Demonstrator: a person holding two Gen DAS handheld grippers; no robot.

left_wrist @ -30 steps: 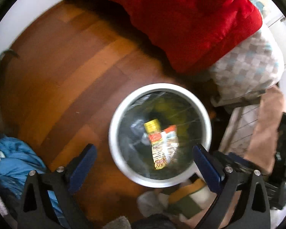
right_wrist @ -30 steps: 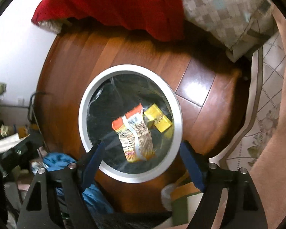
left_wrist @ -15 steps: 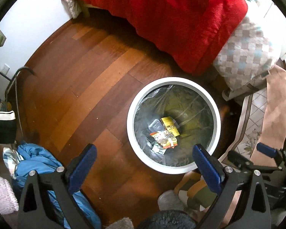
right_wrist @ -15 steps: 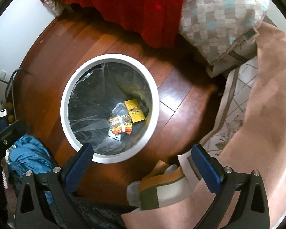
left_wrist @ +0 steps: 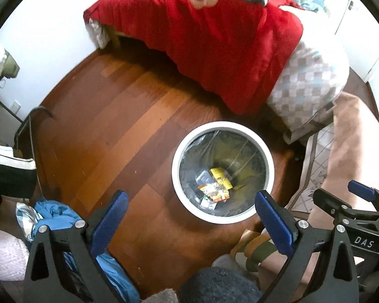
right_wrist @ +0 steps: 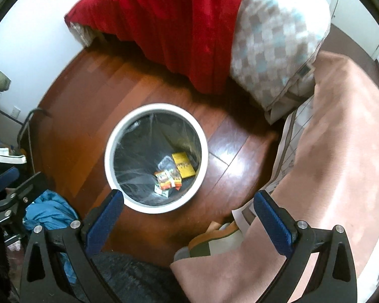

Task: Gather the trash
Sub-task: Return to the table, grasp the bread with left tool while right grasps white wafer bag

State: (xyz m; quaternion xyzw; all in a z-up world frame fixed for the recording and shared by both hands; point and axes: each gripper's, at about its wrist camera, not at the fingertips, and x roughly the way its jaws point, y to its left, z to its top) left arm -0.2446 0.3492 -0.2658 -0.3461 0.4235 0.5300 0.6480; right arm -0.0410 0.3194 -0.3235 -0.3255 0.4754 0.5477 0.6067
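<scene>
A round white trash bin (left_wrist: 175, 166) with a clear liner stands on the wooden floor; it also shows in the right wrist view (right_wrist: 108, 156). At its bottom lie a yellow box (left_wrist: 221, 176), an orange-and-white snack wrapper (left_wrist: 214, 193) and small clear bits; the box (right_wrist: 183, 168) and wrapper (right_wrist: 168, 178) show in the right view too. My left gripper (left_wrist: 189, 217) is open and empty, high above the floor left of the bin. My right gripper (right_wrist: 189, 216) is open and empty above the bin's near edge.
A bed with a red blanket (left_wrist: 214, 45) and a checked quilt (left_wrist: 310, 83) lies beyond the bin. A pink rug (right_wrist: 341, 151) is to the right. Blue clothing (left_wrist: 53, 217) and cables lie left. A striped sock (left_wrist: 252, 250) is near the bin.
Both grippers have risen away from the bin, which now looks smaller and farther. The snack wrapper has dropped to the bin's bottom beside the yellow box. Both grippers stay open.
</scene>
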